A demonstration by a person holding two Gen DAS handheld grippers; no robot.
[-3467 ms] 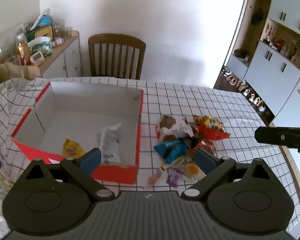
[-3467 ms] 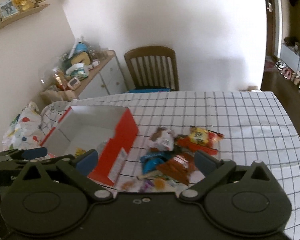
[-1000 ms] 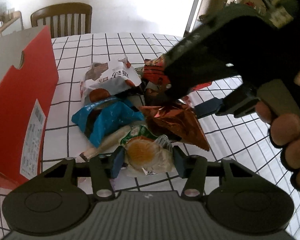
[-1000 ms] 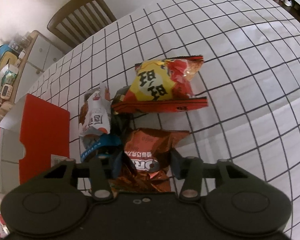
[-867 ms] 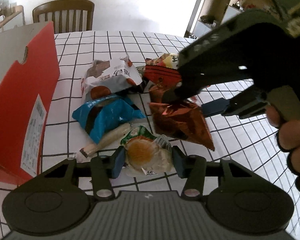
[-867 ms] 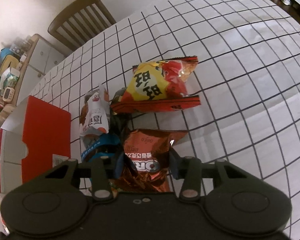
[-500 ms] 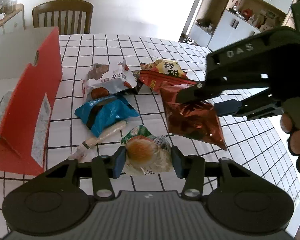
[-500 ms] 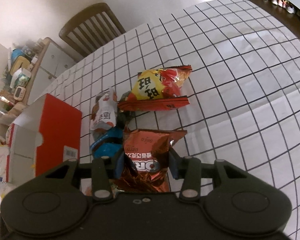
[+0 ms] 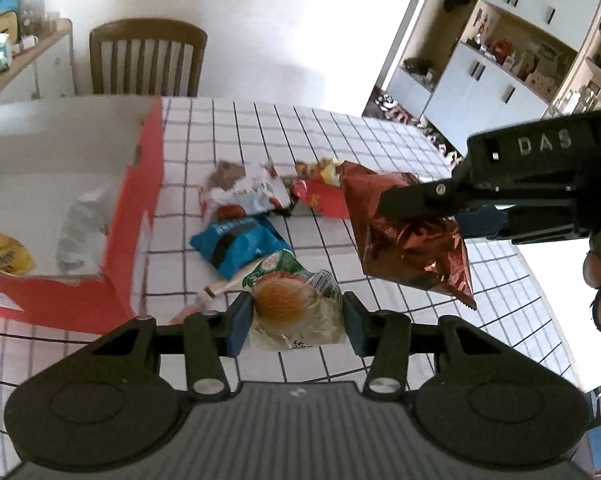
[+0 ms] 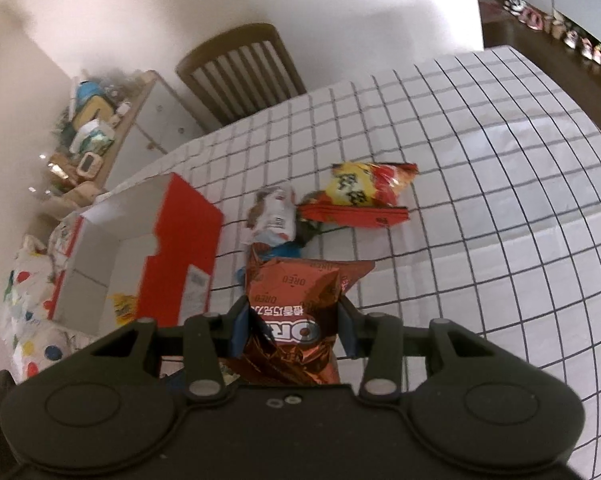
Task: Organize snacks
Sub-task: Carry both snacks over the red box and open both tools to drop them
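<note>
My left gripper [image 9: 296, 322] is shut on a clear bun packet [image 9: 292, 308] with a green top and holds it above the table. My right gripper [image 10: 294, 330] is shut on a brown Oreo bag [image 10: 296, 312], also lifted; that bag shows in the left wrist view [image 9: 408, 240]. The red and white box [image 9: 140, 216] stands open at the left, with a yellow packet [image 9: 8, 258] and a white packet [image 9: 80, 232] inside. On the checked tablecloth lie a blue packet [image 9: 240, 244], a white and brown packet [image 9: 248, 196] and a red and yellow bag [image 10: 364, 196].
A wooden chair [image 9: 144, 60] stands at the table's far side. A cluttered sideboard [image 10: 96, 140] is at the far left. White cabinets [image 9: 492, 80] stand at the right. A dotted bag [image 10: 32, 336] lies left of the box [image 10: 172, 256].
Both grippers have lifted higher with their packets. The Oreo bag now hangs clear of the table. More of the box's inside has come into view.
</note>
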